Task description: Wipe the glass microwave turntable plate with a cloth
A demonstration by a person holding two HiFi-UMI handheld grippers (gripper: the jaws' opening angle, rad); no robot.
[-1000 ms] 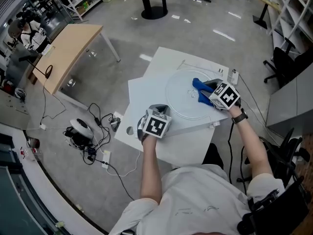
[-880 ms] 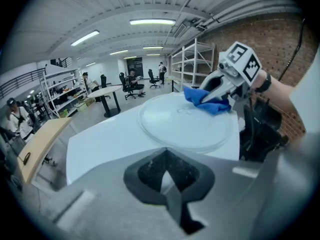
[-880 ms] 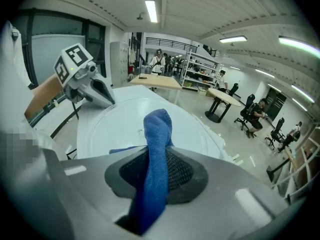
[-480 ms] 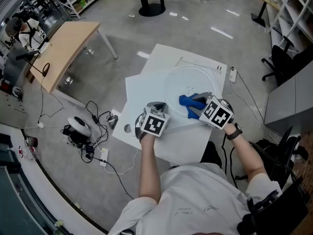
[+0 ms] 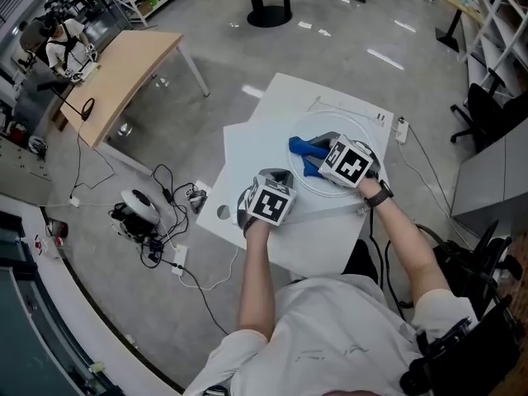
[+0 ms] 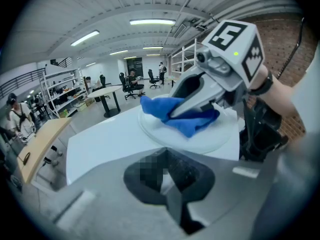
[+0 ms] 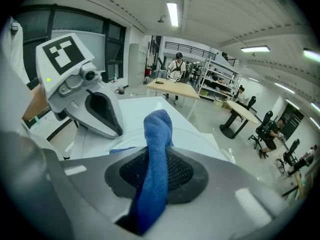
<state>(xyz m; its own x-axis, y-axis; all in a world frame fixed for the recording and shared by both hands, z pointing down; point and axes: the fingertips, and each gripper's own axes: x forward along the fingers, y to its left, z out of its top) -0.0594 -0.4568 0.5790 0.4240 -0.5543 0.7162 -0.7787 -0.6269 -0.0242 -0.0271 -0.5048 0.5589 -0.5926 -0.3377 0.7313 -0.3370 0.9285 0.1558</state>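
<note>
The round glass turntable plate (image 5: 356,132) lies flat on the white table (image 5: 256,151). My right gripper (image 5: 313,158) is shut on a blue cloth (image 5: 302,149) and holds it down on the left part of the plate. In the right gripper view the cloth (image 7: 157,154) runs up between the jaws, with the plate (image 7: 196,133) beyond. My left gripper (image 5: 267,185) rests on the table just short of the plate's near-left rim, jaws together and holding nothing. From the left gripper view, the cloth (image 6: 192,125) sits bunched on the plate (image 6: 220,140) under the right gripper (image 6: 175,113).
A power strip (image 5: 402,129) with its cable lies at the table's right edge. On the floor to the left are tangled cables and a white round device (image 5: 139,208). A wooden table (image 5: 124,81) stands farther left, and office chairs (image 5: 487,101) stand on the right.
My right gripper has carried the cloth from the right part of the plate, past its near edge, to its left part. The left gripper has stayed where it was.
</note>
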